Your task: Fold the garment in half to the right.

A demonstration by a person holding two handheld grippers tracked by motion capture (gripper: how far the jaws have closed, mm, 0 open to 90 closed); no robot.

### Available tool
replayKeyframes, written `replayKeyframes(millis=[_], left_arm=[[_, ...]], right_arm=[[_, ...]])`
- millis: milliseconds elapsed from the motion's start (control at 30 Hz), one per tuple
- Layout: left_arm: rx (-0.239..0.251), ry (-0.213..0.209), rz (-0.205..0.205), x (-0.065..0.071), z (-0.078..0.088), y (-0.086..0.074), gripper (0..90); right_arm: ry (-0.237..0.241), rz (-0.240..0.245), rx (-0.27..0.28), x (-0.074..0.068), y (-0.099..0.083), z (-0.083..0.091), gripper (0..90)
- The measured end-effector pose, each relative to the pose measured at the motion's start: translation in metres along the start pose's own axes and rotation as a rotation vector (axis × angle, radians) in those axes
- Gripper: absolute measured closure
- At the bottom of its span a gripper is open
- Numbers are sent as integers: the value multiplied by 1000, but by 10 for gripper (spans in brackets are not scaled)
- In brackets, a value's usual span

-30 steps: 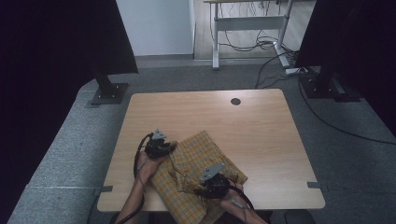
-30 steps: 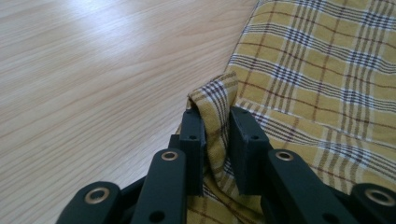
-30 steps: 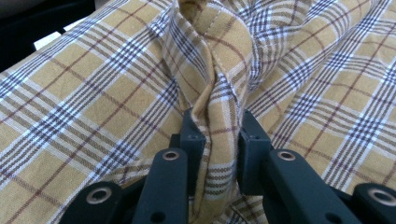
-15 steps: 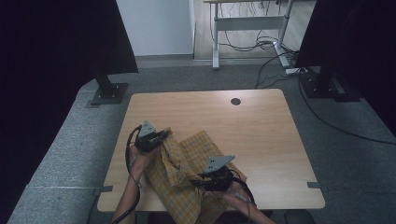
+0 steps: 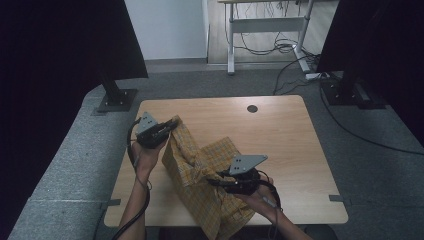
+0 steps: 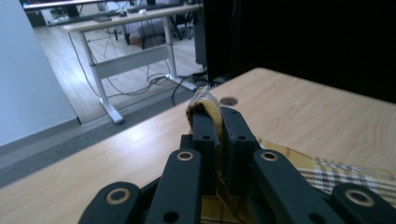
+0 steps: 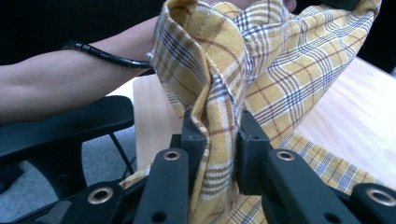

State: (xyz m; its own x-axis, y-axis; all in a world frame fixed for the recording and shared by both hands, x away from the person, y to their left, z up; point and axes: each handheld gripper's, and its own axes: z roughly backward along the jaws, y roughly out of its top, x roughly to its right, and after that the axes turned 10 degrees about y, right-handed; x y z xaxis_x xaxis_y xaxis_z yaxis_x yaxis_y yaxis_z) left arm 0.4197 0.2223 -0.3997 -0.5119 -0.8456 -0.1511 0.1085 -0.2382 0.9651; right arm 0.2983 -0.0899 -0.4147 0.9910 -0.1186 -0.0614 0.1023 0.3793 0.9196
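A yellow plaid cloth (image 5: 196,159) is lifted off the wooden table (image 5: 285,135) and hangs bunched between both grippers, with its lower part trailing over the table's near edge. My left gripper (image 5: 171,126) holds one corner up at the left; in the left gripper view the jaws (image 6: 219,116) are shut on a thin fold of the cloth (image 6: 205,99). My right gripper (image 5: 214,180) sits lower, near the front edge. In the right gripper view its jaws (image 7: 217,125) are shut on a thick bunched edge of the cloth (image 7: 285,60).
A round cable hole (image 5: 252,108) sits at the table's far side. Black stands rest on the floor at back left (image 5: 116,97) and back right (image 5: 350,92). A white desk frame (image 5: 265,22) and floor cables (image 5: 295,50) lie beyond. A dark chair part (image 7: 56,126) is near my forearm.
Both grippers have risen with the cloth. It lay mostly flat on the table before and now hangs lifted and bunched between them, the left corner highest.
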Motion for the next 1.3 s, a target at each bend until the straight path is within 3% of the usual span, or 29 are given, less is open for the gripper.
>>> replayKeyframes(millis=[267, 467, 600, 767, 933, 1133, 1300], left_arm=[[39, -18, 2, 24, -34, 27, 851], [8, -24, 6, 44, -73, 27, 847], [-56, -29, -2, 58, -102, 12, 841], [-162, -38, 1, 71, -134, -20, 835], [-286, -55, -10, 81, -157, -59, 823], [-364, -68, -47, 92, -168, -80, 812], [-439, -60, -112, 99, -174, -87, 778]], right_arm=[[-52, -19, 37, 9, 1, 36, 761], [-98, -65, 60, 25, -12, 63, 760], [-120, -124, 60, 43, -37, 76, 761], [-154, -205, 21, 67, -80, 82, 761], [-157, -261, -66, 84, -121, 77, 761], [-169, -222, -224, 83, -147, 60, 761], [-201, -192, -273, 75, -155, 56, 762]])
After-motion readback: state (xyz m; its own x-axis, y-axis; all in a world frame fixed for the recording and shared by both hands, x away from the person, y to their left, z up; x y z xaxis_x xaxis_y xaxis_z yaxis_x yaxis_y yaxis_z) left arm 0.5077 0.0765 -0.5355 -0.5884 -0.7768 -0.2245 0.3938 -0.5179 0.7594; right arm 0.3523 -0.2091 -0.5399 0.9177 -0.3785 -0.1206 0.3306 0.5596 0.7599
